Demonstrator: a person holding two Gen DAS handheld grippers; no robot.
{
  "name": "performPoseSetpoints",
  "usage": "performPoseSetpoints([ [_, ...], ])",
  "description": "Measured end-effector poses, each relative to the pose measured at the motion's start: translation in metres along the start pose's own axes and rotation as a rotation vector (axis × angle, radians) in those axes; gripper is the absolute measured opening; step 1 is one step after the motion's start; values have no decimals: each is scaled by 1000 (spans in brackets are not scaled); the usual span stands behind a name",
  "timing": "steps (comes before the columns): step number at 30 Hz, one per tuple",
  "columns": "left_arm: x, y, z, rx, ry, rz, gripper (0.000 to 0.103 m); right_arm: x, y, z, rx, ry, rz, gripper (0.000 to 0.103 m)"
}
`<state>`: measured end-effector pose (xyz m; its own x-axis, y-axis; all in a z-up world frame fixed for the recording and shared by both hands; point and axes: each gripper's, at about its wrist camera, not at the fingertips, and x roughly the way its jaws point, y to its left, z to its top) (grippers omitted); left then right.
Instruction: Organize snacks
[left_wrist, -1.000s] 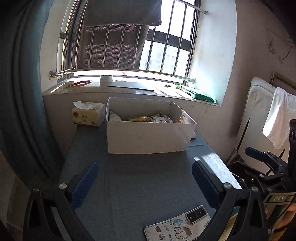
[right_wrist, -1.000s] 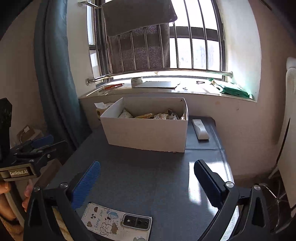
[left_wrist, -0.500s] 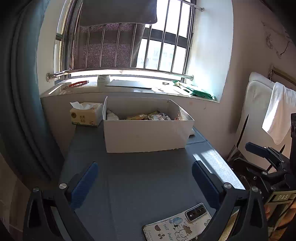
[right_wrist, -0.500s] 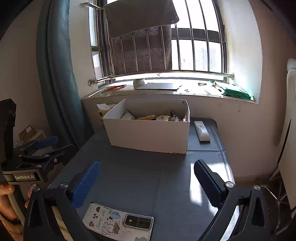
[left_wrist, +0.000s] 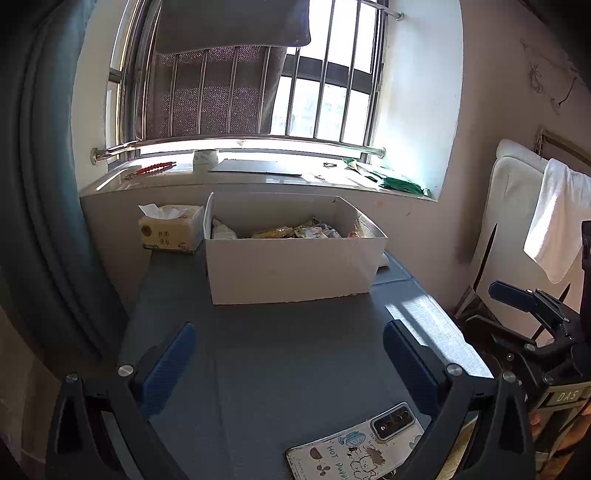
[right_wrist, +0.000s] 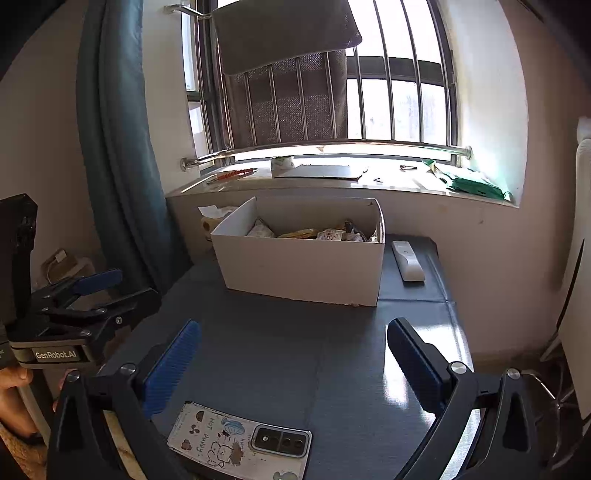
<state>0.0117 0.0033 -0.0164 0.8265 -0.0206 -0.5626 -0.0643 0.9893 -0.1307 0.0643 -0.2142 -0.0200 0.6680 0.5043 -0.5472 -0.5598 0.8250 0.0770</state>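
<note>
White cardboard makes the open box (left_wrist: 291, 269) that stands at the far end of the dark grey table (left_wrist: 295, 354), close under the window sill (left_wrist: 258, 177). Inside the box lie the snacks (left_wrist: 295, 232), a mix of crumpled packets in yellow, white and other colours; they stay below the rim, and I cannot tell how many there are. Just to the left of the box, seen from the left wrist camera, is a tissue box (left_wrist: 170, 229) with a white tissue standing out of its top. On the other side of the box a white remote control (right_wrist: 407, 260) lies flat on the table, near but not touching the cardboard.

Well in front of the box, at the near edge of the table, a phone (right_wrist: 240, 441) lies face down, its case printed with cartoon drawings.

Both claws hang over the near part of the table, well apart from the box. The left gripper (left_wrist: 288, 365) has its blue pads spread wide and holds nothing between them. The right gripper (right_wrist: 295, 363) is also spread wide and empty. A person's fingers (right_wrist: 13, 378) show under the left device in the right wrist view.
</note>
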Motion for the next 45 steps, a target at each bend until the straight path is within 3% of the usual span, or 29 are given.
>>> performPoseSetpoints([
  [45,2,0,-2,9,13,-2,103,0,2,0,-4,-2,22,103],
])
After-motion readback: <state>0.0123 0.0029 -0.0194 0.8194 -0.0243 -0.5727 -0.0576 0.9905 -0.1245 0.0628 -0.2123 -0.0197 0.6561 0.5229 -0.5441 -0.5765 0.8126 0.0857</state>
